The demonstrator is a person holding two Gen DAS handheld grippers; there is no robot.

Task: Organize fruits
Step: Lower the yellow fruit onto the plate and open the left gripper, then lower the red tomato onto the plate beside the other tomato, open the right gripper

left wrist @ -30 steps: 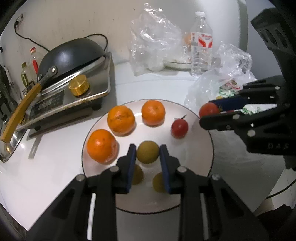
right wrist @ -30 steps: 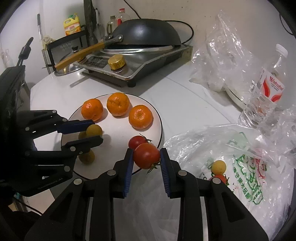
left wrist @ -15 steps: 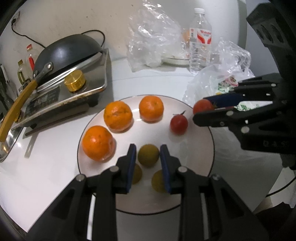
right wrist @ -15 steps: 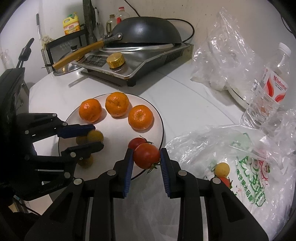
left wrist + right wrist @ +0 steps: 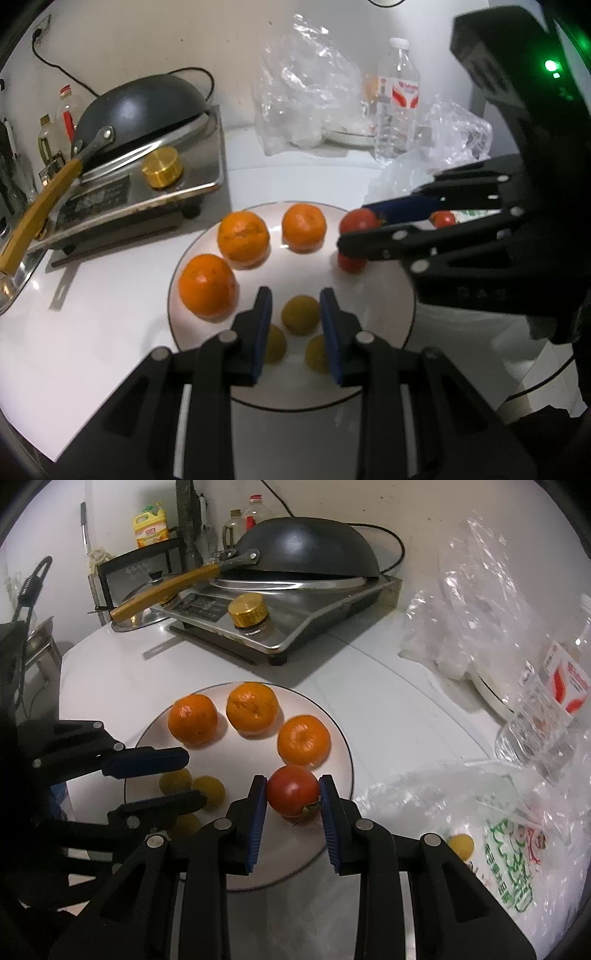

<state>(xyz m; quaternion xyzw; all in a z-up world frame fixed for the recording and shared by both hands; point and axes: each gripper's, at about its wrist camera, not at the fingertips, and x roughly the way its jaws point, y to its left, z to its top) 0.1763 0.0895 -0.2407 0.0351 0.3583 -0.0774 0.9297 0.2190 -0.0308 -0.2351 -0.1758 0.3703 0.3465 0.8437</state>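
Observation:
A white plate (image 5: 369,299) (image 5: 332,731) holds three oranges (image 5: 243,238) (image 5: 252,709), three small yellow-green fruits (image 5: 300,314) (image 5: 210,788) and a red tomato (image 5: 351,264). My right gripper (image 5: 293,788) (image 5: 354,232) is shut on a second red tomato (image 5: 293,790) (image 5: 360,220) and holds it above the plate's right part, over the first tomato. My left gripper (image 5: 295,306) (image 5: 184,775) is open, its fingers either side of a yellow-green fruit without gripping it.
A plastic bag (image 5: 498,830) at the right holds a yellow fruit (image 5: 460,843) and a red one (image 5: 443,219). A stove with a black wok (image 5: 140,110) (image 5: 306,550) stands behind the plate. A water bottle (image 5: 397,99) and crumpled plastic (image 5: 306,96) are at the back.
My right gripper has carried the tomato from the bag's edge to over the plate, above the other tomato. My left gripper has stayed open around the yellow-green fruit.

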